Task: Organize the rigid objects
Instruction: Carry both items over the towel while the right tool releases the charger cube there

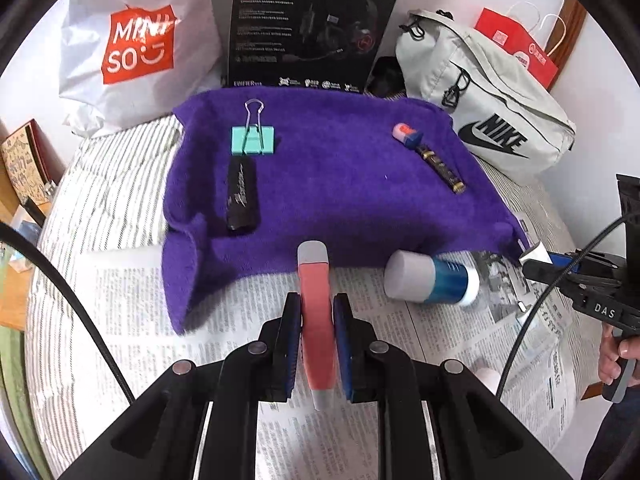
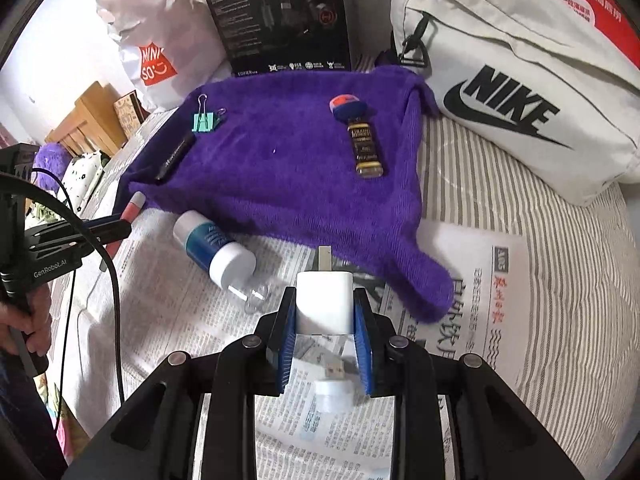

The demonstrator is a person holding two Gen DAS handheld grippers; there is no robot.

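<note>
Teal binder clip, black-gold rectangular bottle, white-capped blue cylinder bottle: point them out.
Teal binder clip (image 1: 253,141): left wrist view, on its teal body.
Black-gold rectangular bottle (image 2: 366,148): right wrist view, on its label.
White-capped blue cylinder bottle (image 2: 206,240): right wrist view, on its blue band.

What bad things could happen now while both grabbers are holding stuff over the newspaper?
The left gripper pinches the slim pink-and-grey pen near its middle; it might swivel or slip out. The right gripper holds the smooth white plug charger by its back end only, so it could slide free. The blue-and-white round bottle lying on its side might roll if bumped.
</note>
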